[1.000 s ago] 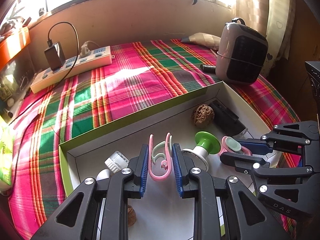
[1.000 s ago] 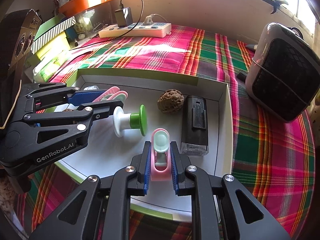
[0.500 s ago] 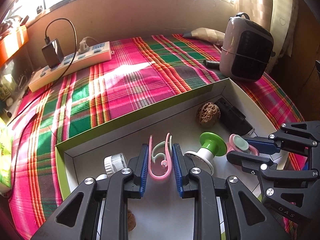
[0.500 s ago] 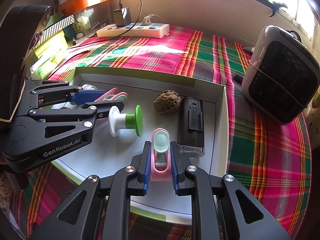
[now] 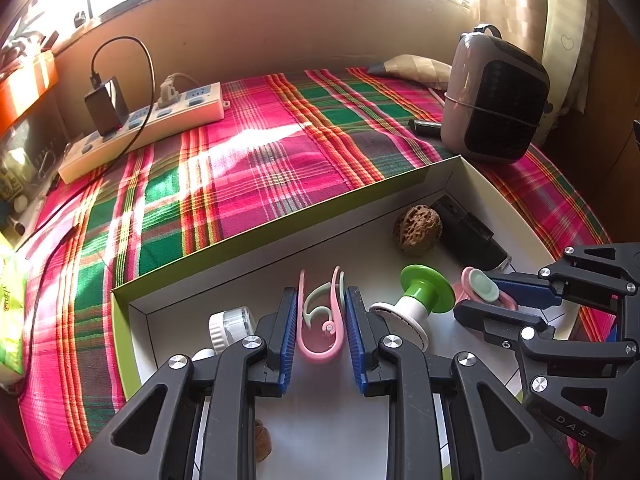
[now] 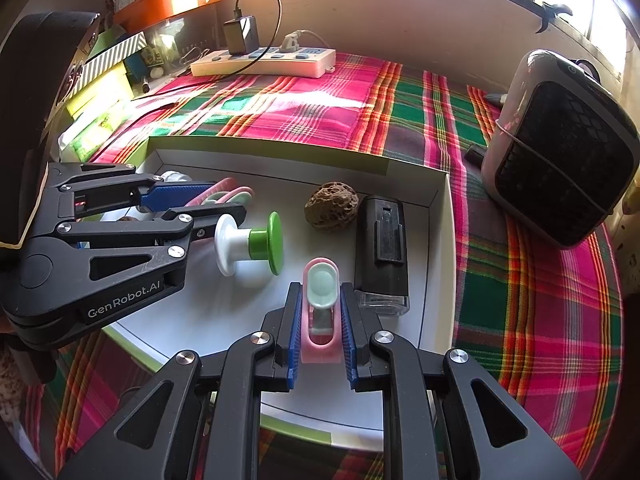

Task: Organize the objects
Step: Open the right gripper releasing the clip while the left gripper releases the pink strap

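A shallow white box with green outer walls (image 5: 280, 220) (image 6: 280, 148) lies on a plaid cloth. My left gripper (image 5: 320, 296) (image 6: 232, 200) is shut on a pink and mint hook-shaped clip (image 5: 318, 350) (image 6: 244, 196) over the box's left part. Over the front of the box, my right gripper (image 6: 321, 292) (image 5: 478, 298) is shut on a second pink clip with a mint pad (image 6: 322, 280) (image 5: 478, 284). Between the two grippers a green and white spool (image 5: 424, 292) (image 6: 250, 244) lies on its side.
Also in the box are a large walnut (image 5: 418, 230) (image 6: 331, 207), a black rectangular device (image 5: 468, 232) (image 6: 382, 248), a small clear jar (image 5: 232, 326) and a smaller nut (image 5: 262, 440). A heater (image 6: 560, 148) stands at the right, a power strip (image 6: 264, 62) at the back.
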Tool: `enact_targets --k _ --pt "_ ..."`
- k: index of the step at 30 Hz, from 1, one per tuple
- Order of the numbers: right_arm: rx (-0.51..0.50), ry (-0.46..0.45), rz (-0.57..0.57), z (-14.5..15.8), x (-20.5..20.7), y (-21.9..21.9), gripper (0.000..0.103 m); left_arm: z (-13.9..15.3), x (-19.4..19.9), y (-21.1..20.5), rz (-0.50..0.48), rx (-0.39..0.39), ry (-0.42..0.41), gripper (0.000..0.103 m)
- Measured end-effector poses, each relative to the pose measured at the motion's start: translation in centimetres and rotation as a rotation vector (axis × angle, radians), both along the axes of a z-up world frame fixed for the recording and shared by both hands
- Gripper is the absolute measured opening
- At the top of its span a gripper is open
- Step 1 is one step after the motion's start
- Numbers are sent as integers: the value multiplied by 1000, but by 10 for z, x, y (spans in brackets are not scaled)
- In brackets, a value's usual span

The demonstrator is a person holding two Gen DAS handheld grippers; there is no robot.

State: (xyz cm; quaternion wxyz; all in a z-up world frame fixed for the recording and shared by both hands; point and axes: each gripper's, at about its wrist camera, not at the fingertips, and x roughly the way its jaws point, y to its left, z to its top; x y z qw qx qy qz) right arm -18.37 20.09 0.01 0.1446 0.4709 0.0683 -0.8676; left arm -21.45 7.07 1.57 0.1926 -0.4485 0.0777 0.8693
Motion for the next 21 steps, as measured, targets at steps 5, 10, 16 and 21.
enact_targets --k 5,10,16,21 --pt "3 1 -1 0 1 0 18 0 0 0 0 -1 0 22" --pt "3 1 -3 0 0 1 18 0 0 0 0 0 0 22" --pt "0 0 -7 -1 0 2 31 -1 0 -1 5 -4 0 25" --pt "-3 1 -17 0 1 1 31 -1 -1 -2 9 -9 1 26"
